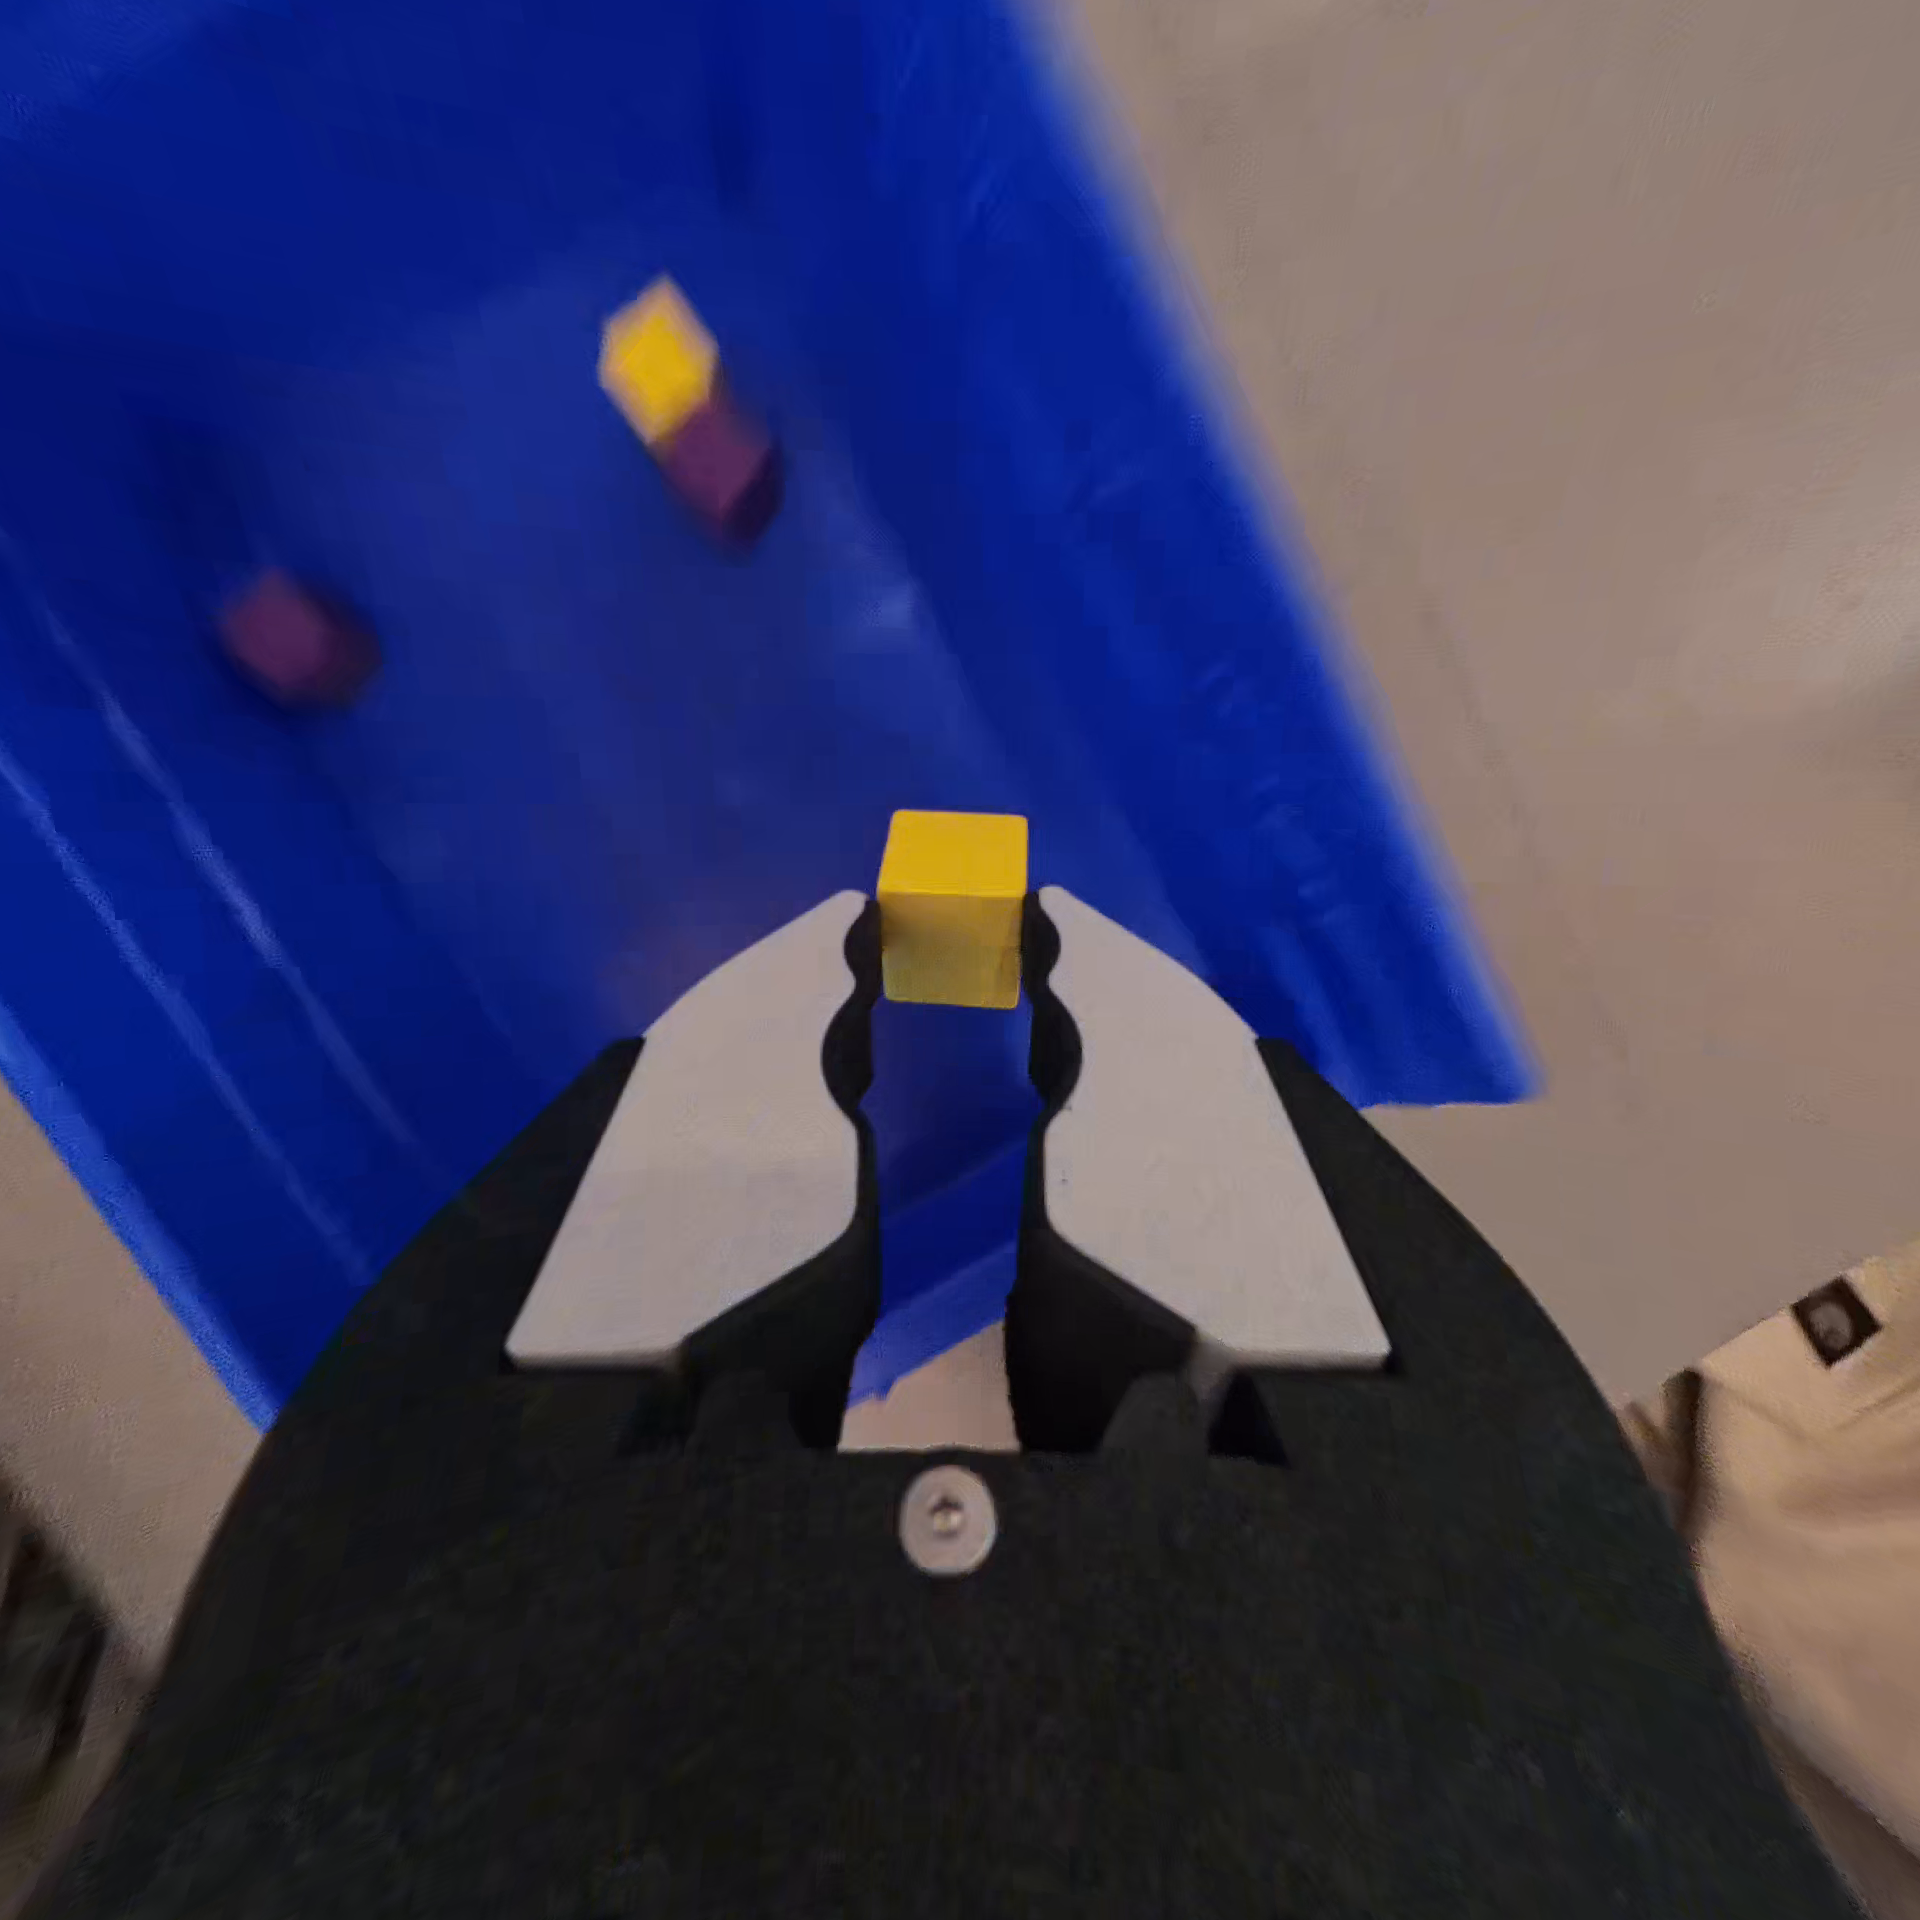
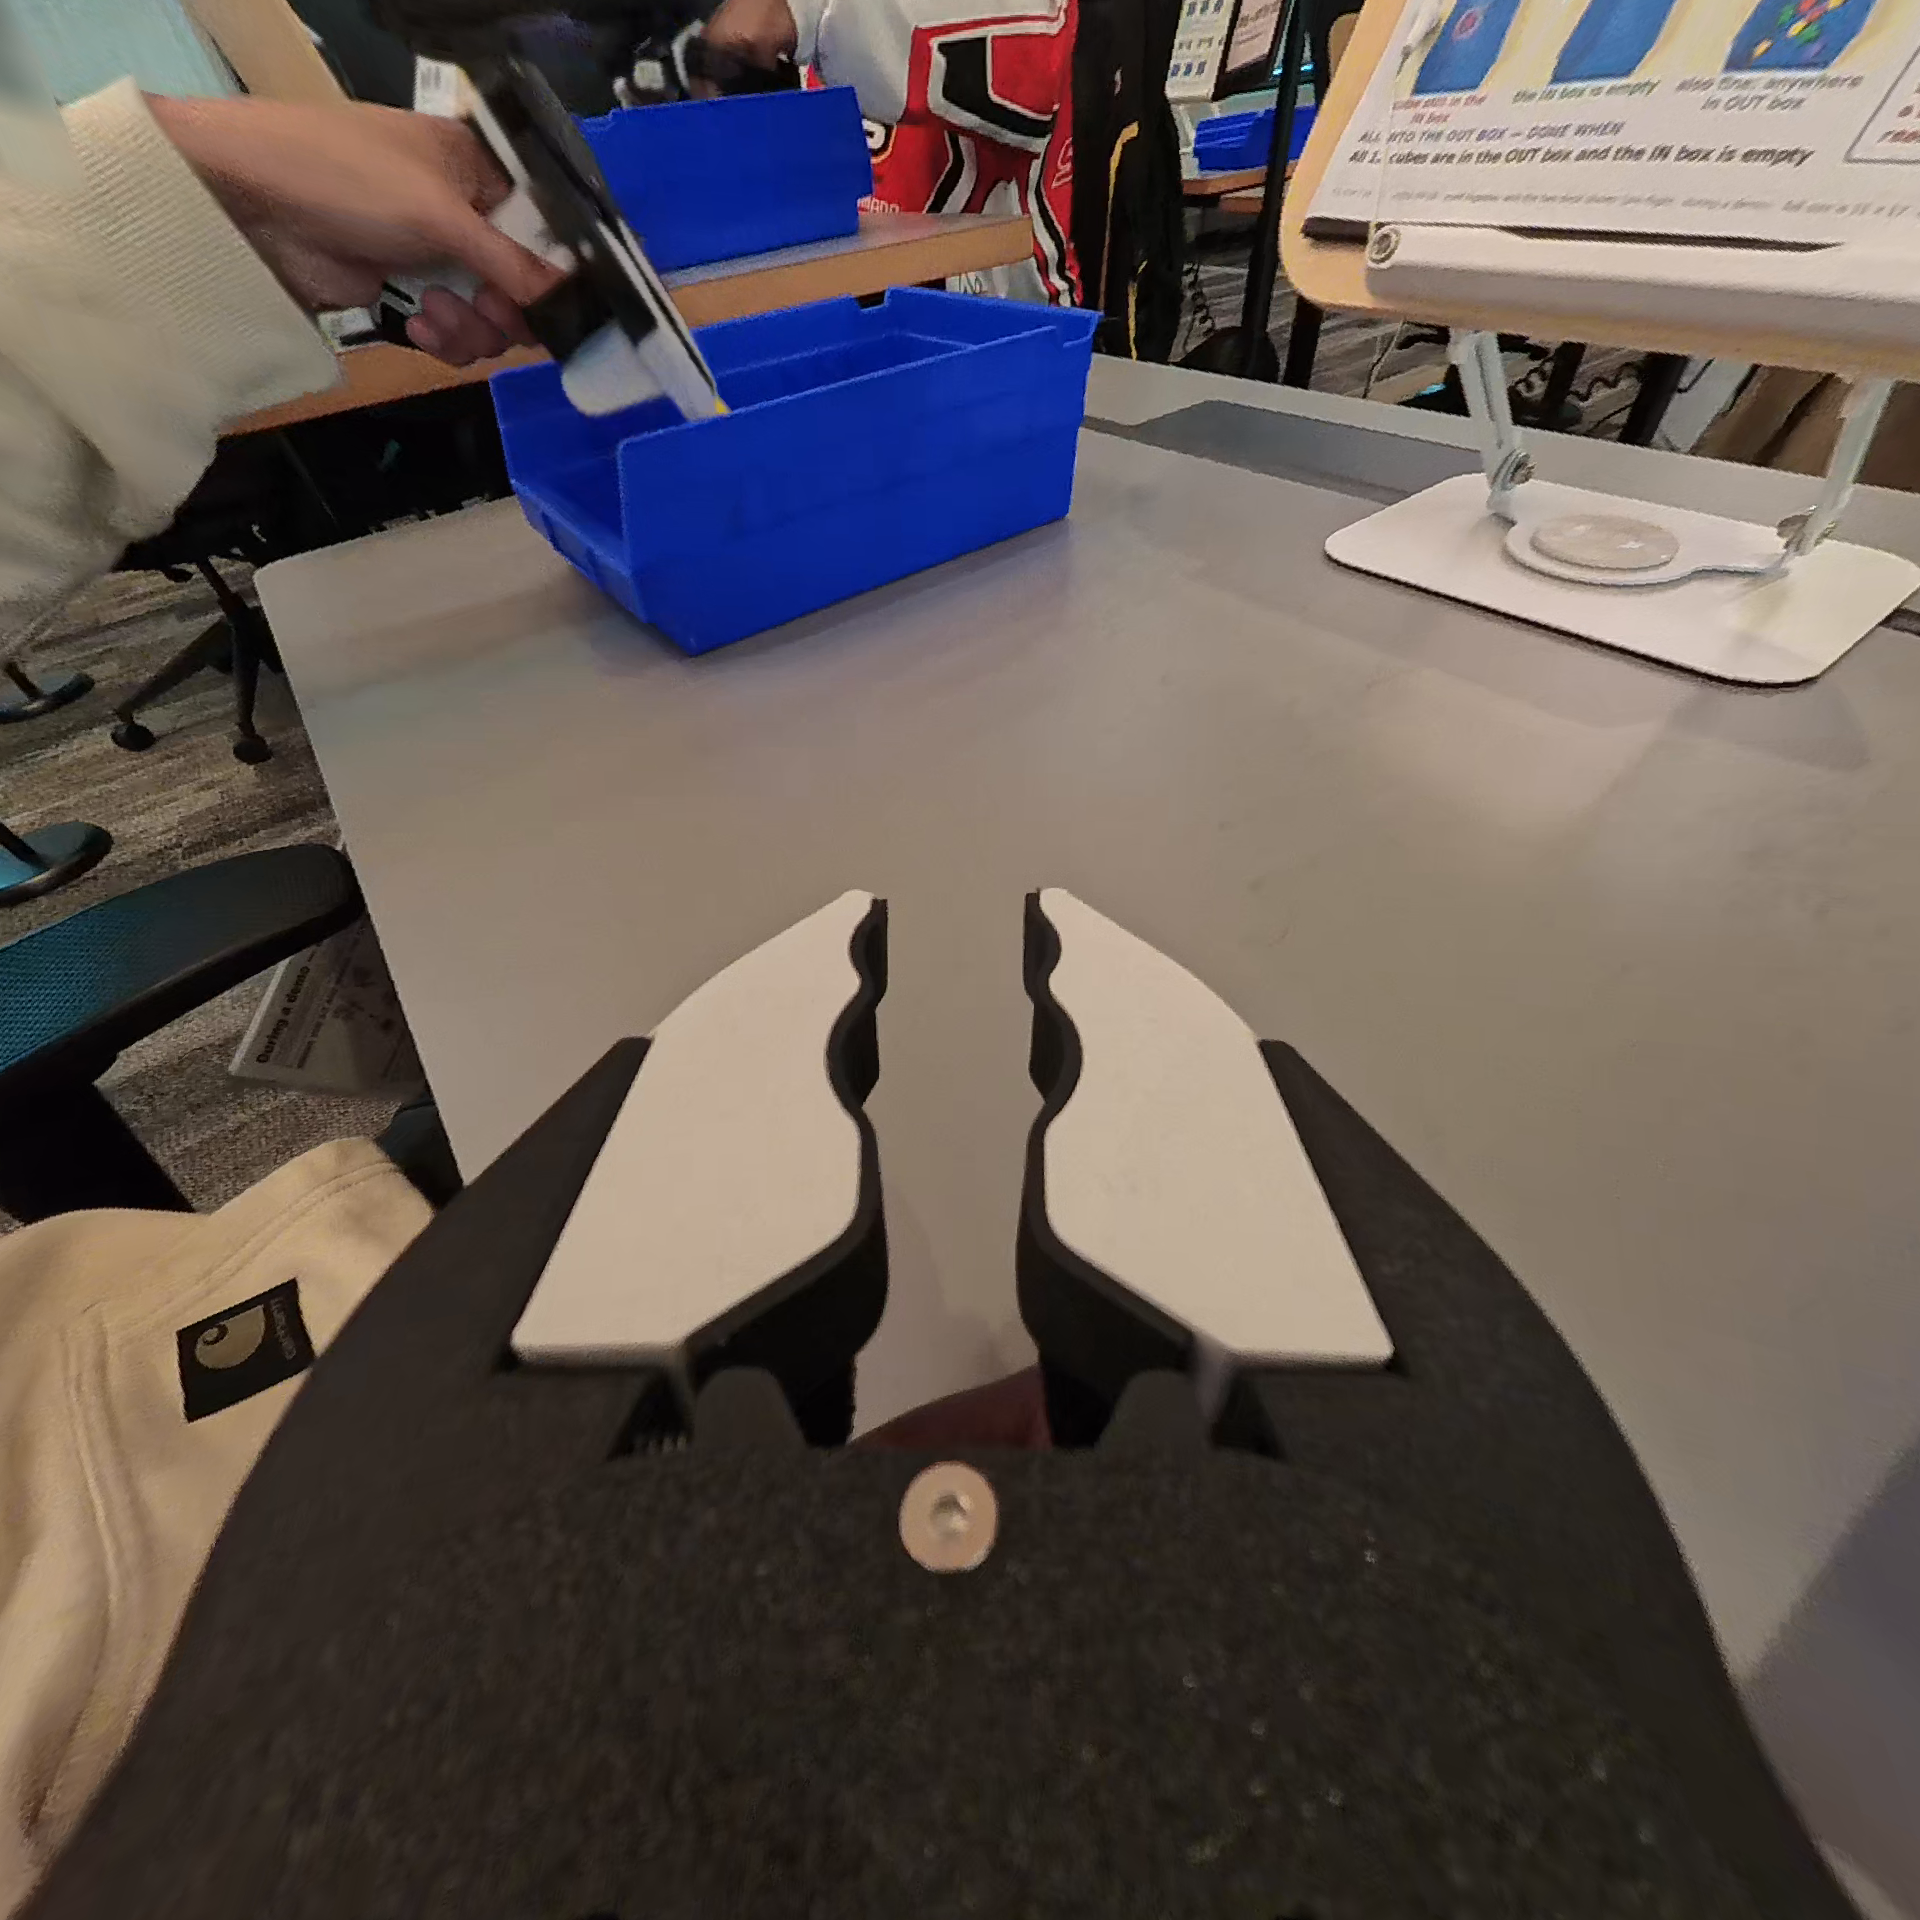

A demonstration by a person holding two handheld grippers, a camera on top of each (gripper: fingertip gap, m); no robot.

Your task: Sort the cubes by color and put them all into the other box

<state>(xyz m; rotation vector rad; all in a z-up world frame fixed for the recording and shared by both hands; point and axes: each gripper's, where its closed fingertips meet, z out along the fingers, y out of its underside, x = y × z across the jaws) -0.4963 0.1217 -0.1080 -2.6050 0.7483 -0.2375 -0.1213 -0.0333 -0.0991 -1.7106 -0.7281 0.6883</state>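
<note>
L tool (image 1: 951, 904) clamped on yellow cube (image 1: 953, 906), held over blue box (image 1: 1091, 582); inside already: 2 purple cubes (image 1: 296, 639), 1 yellow (image 1: 657, 358), near one purple. R tool (image 2: 956, 914) apart, empty, above counter (image 2: 1351, 883). Judging by this, sorting partway; remaining cubes not visible.

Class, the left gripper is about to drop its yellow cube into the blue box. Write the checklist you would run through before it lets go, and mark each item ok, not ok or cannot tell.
1. Held yellow cube gripped squarely at the jaw tips of the left gripper: ok.
2. Cube over the blue box, inside its walls: ok.
3. Loose yellow cube in sight to drop beside: ok.
4. Purple cubes lying apart from the drop spot: ok.
5. Height above the box floor: cannot tell.
6. Right gripper open, empty, away from the box: ok.
</note>
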